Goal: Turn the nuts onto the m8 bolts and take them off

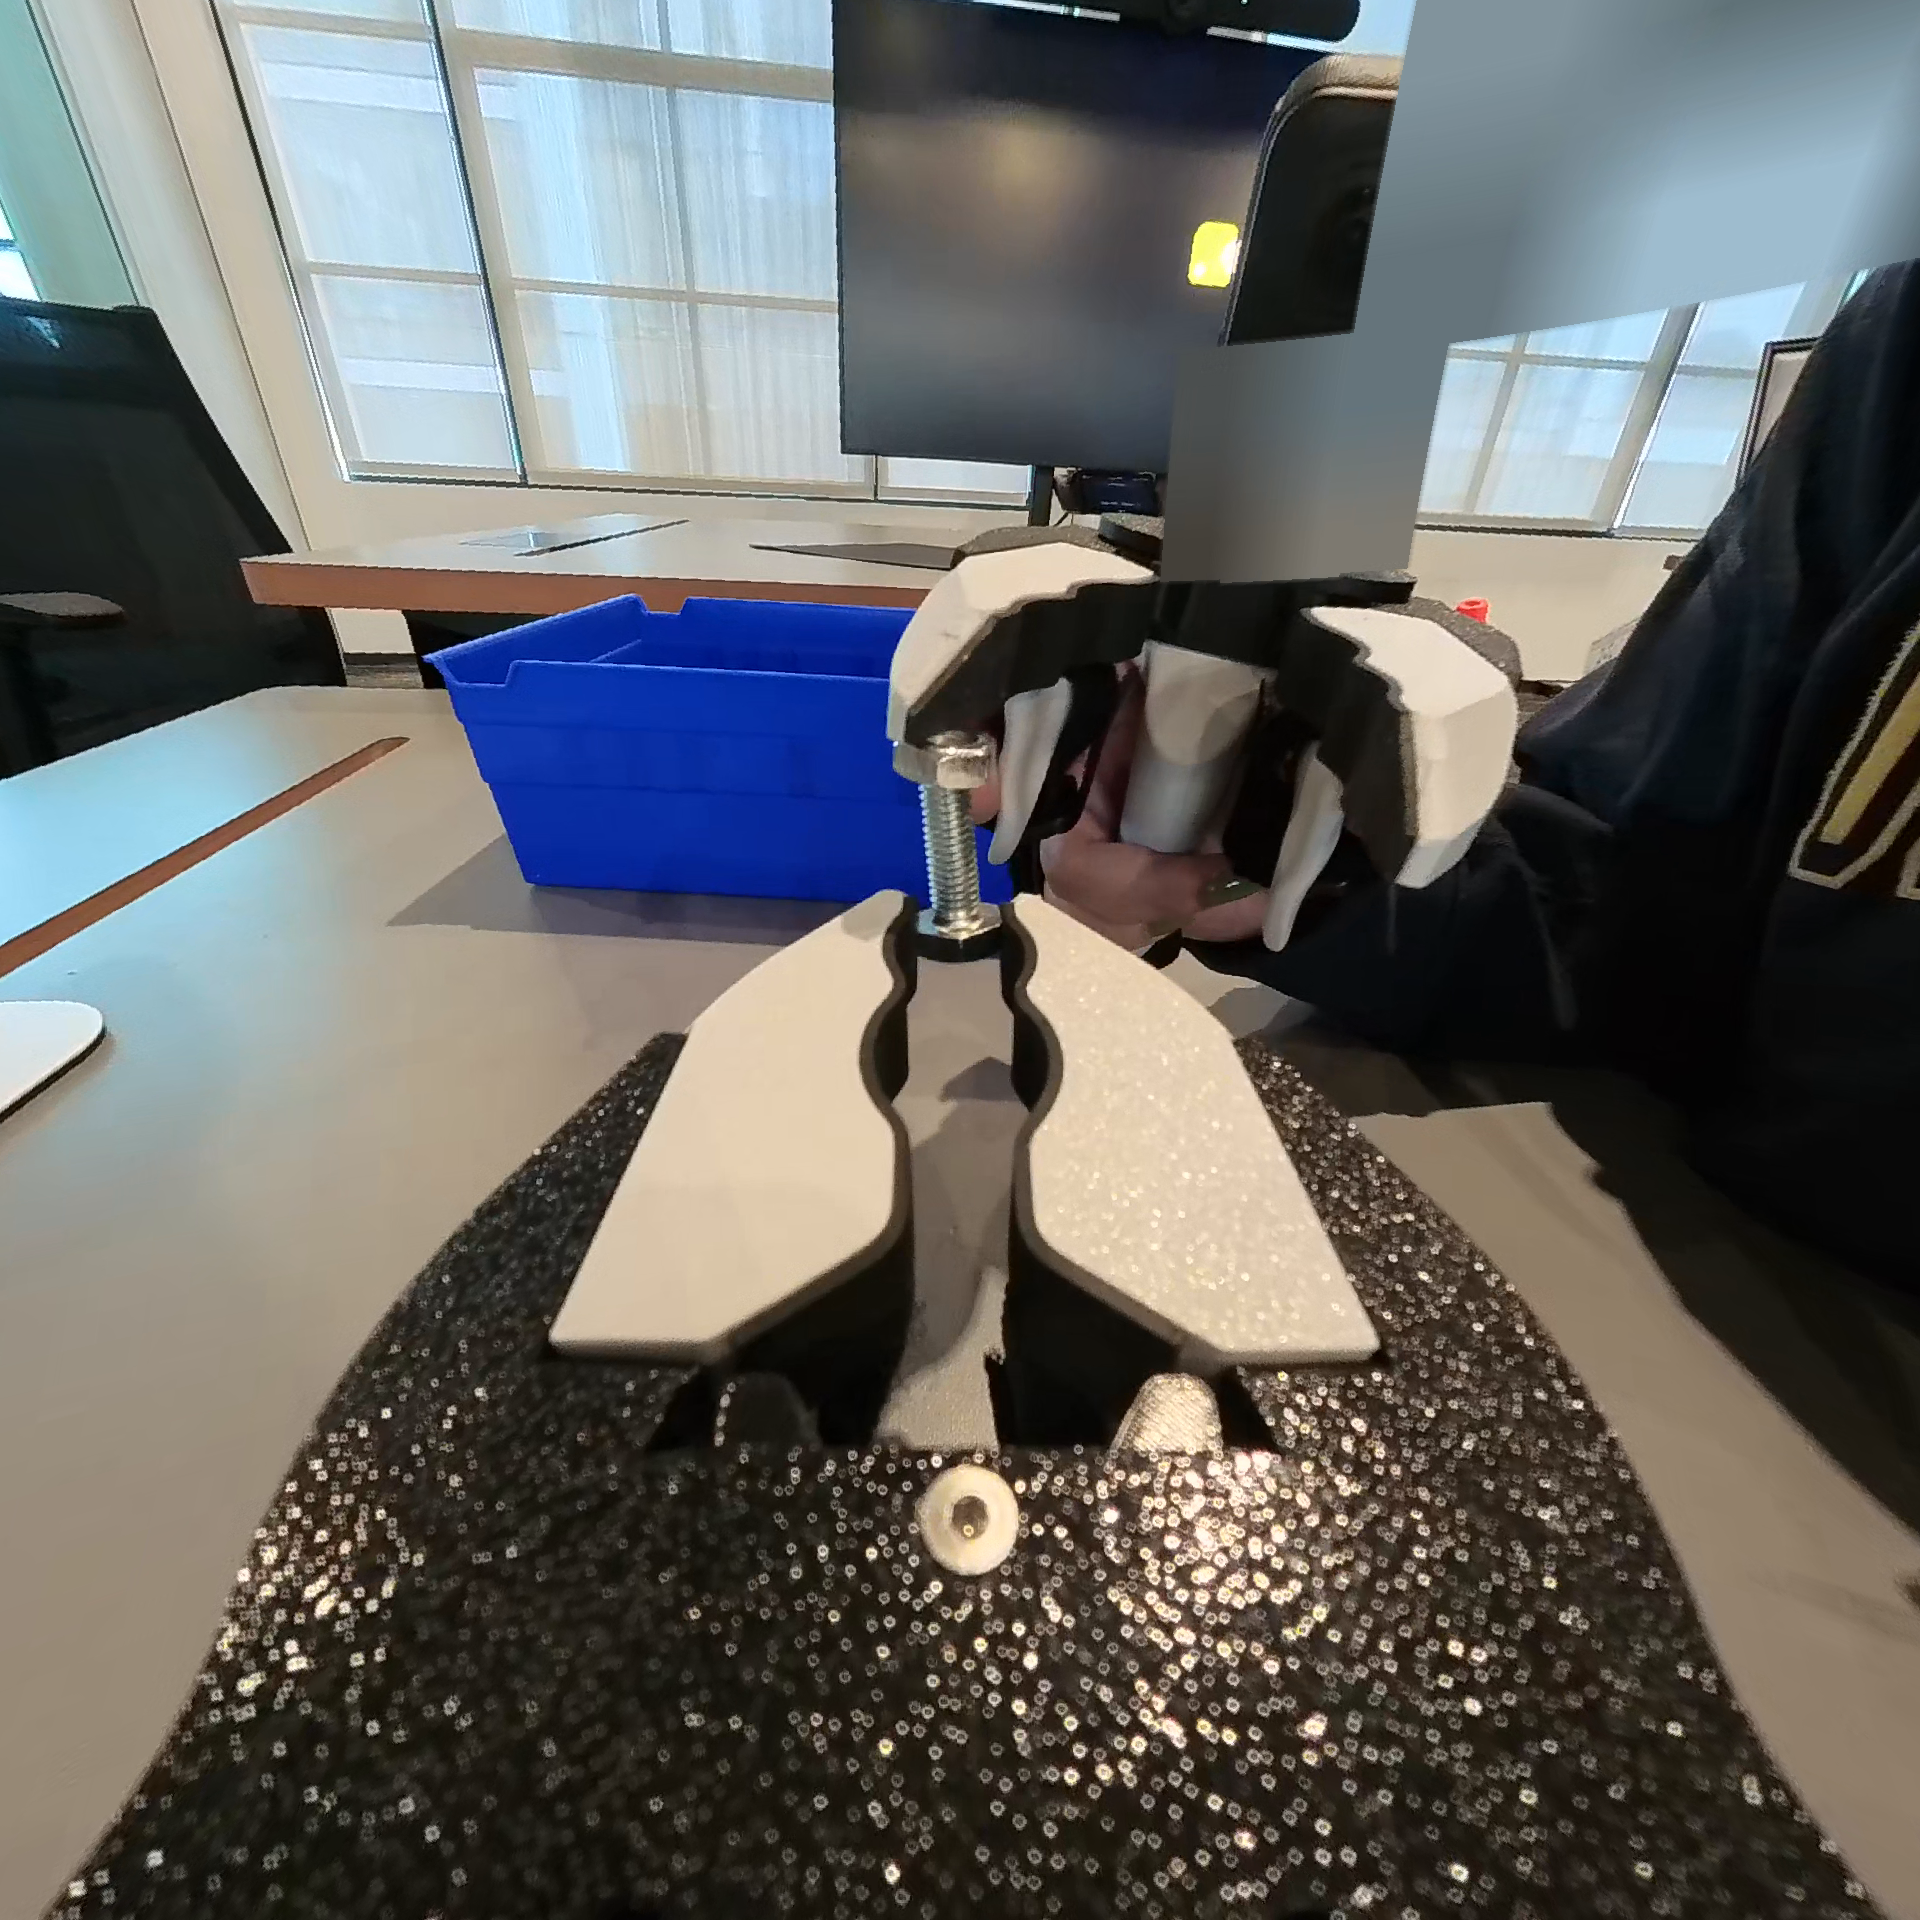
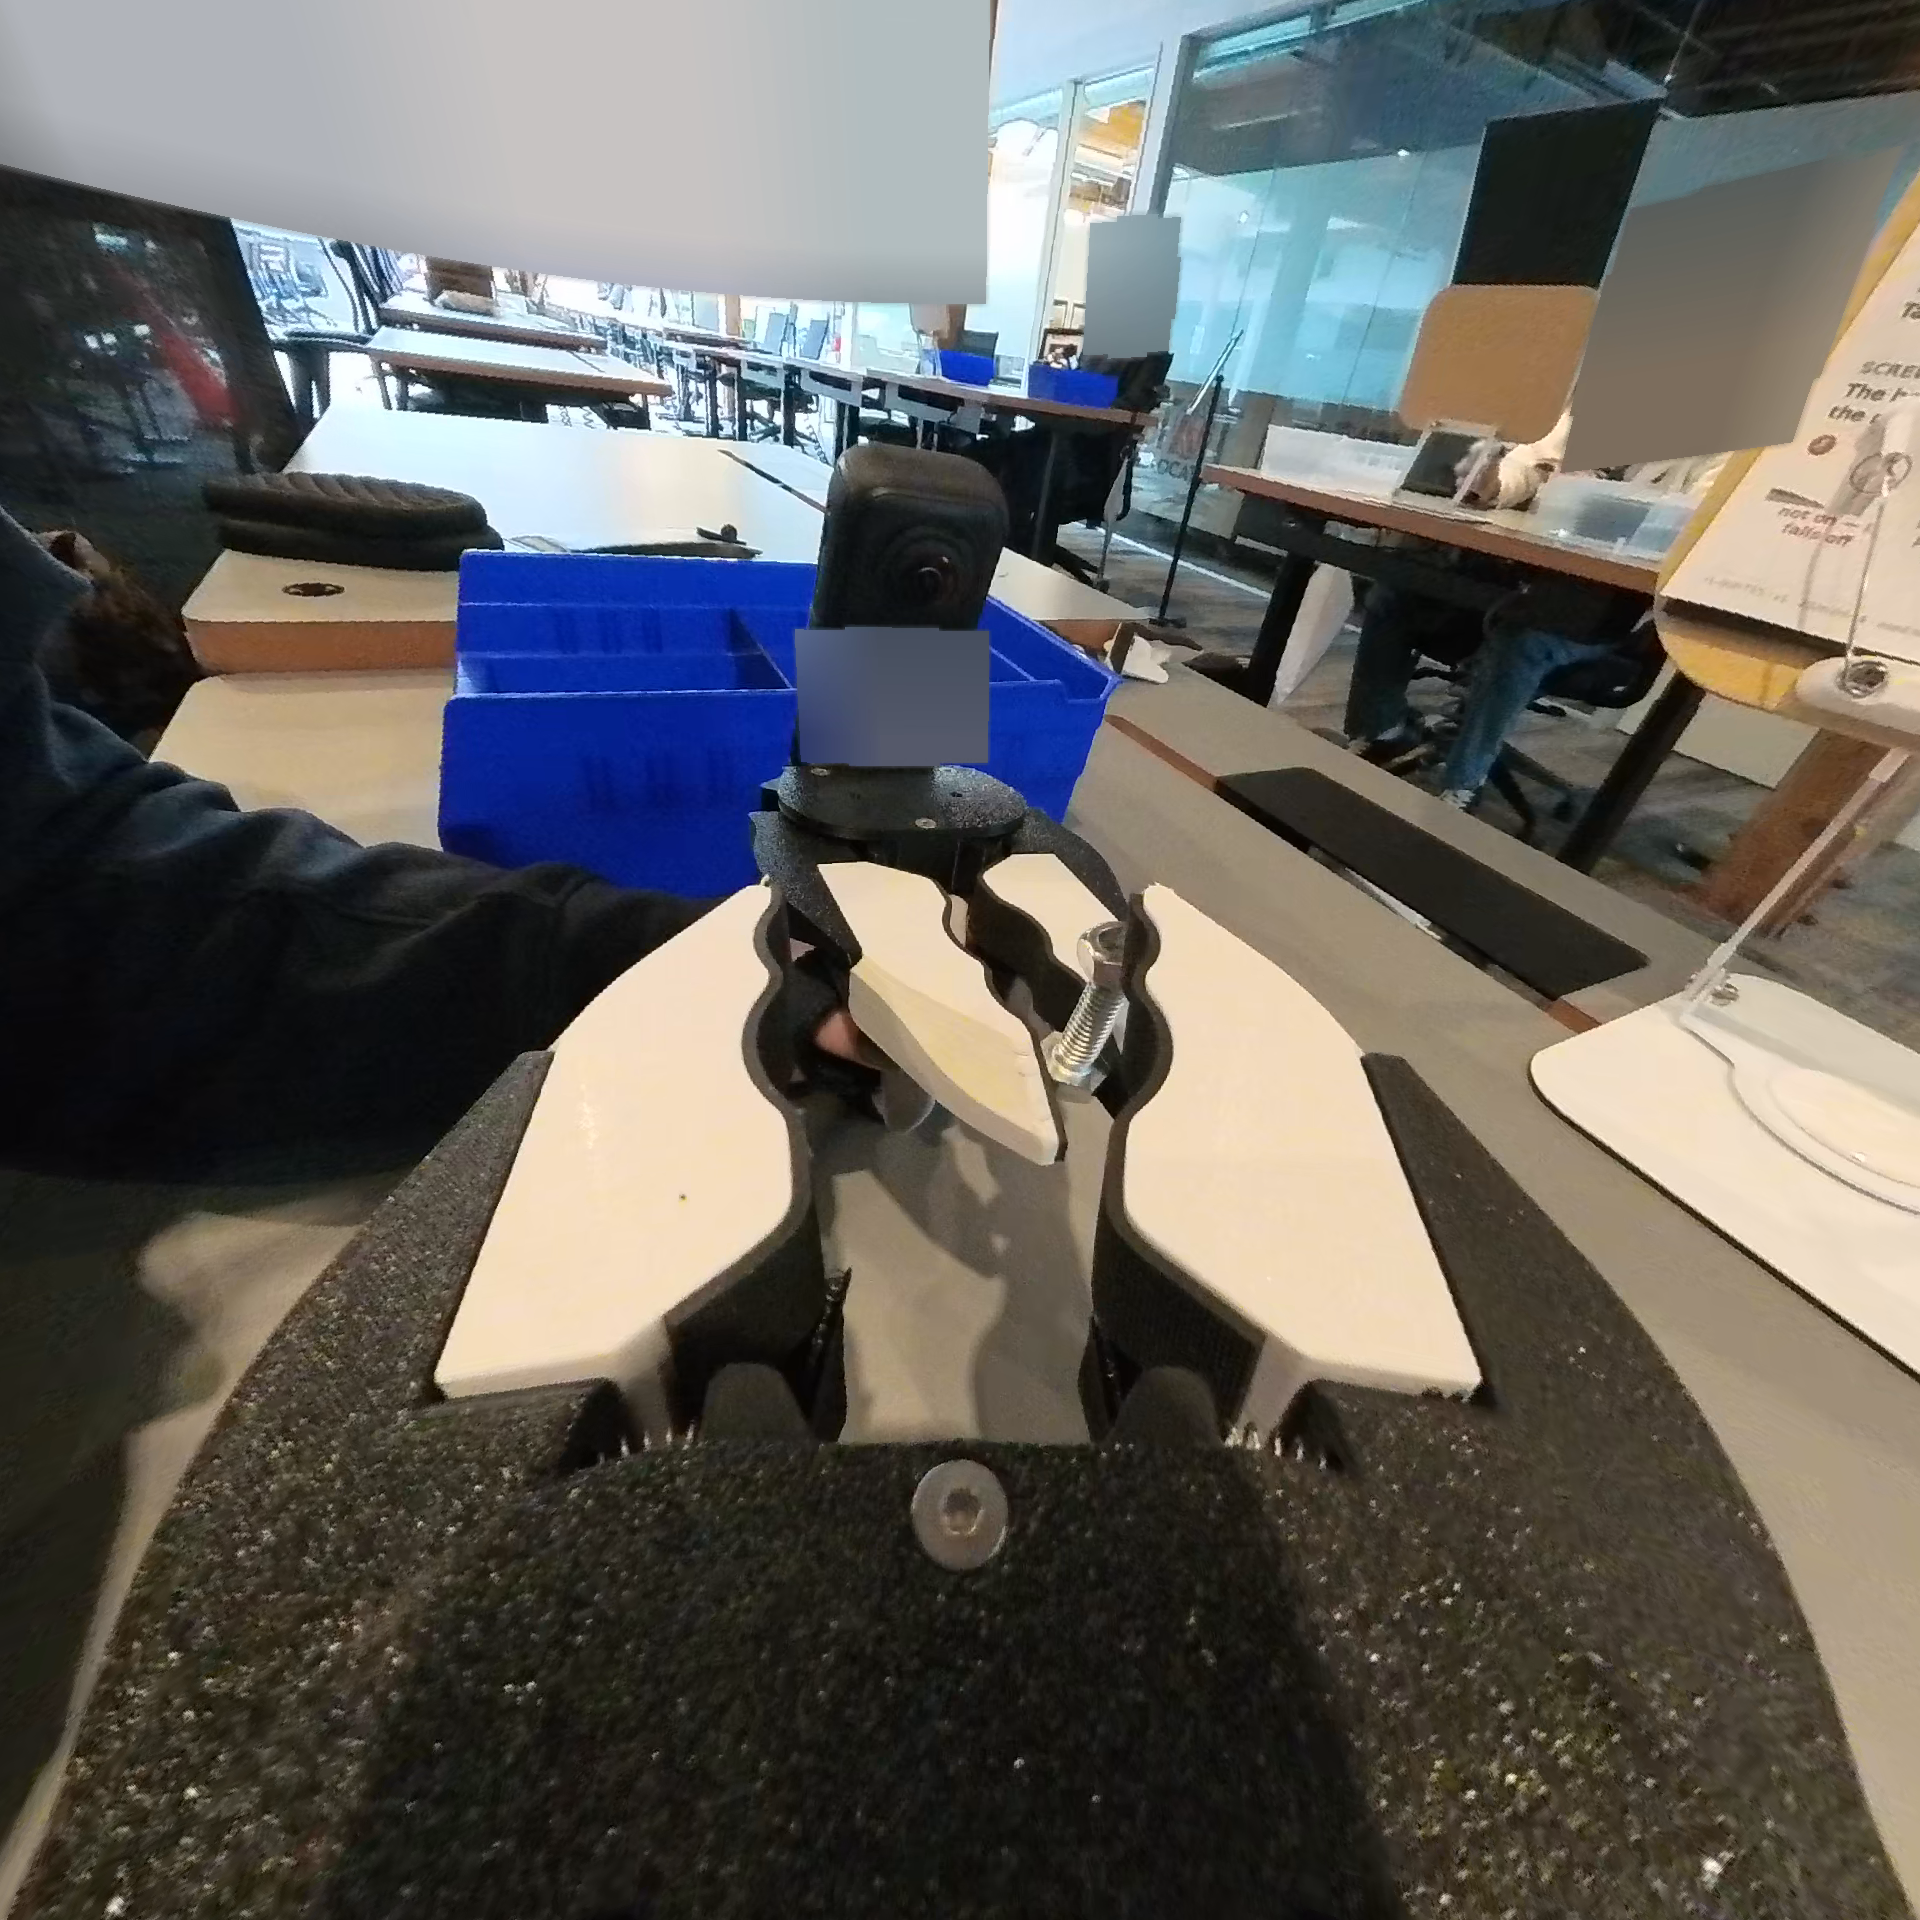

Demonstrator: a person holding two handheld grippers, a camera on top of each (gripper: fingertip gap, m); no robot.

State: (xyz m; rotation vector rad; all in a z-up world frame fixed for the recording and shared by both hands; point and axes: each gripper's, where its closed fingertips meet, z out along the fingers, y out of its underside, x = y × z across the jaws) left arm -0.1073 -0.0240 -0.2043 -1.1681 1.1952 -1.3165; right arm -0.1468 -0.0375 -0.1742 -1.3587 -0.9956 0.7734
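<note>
**Threaded bolt being held upright at its hex head**

A zinc-bright bolt (image 1: pixel 948 862) with a ridged shank is being clamped by its hex head in the left claw (image 1: pixel 954 940), whose wavy black pads are being pressed narrow around it at frame centre. A hex nut (image 1: pixel 943 767) is being carried at the shank's top, against one fingertip of the right claw (image 2: pixel 956 997), which is being kept wide. A glossy blue plastic bin (image 1: pixel 665 748) is being shown behind, on the matte grey worktop (image 1: pixel 260 1091), below gridded windows at upper left.
</note>
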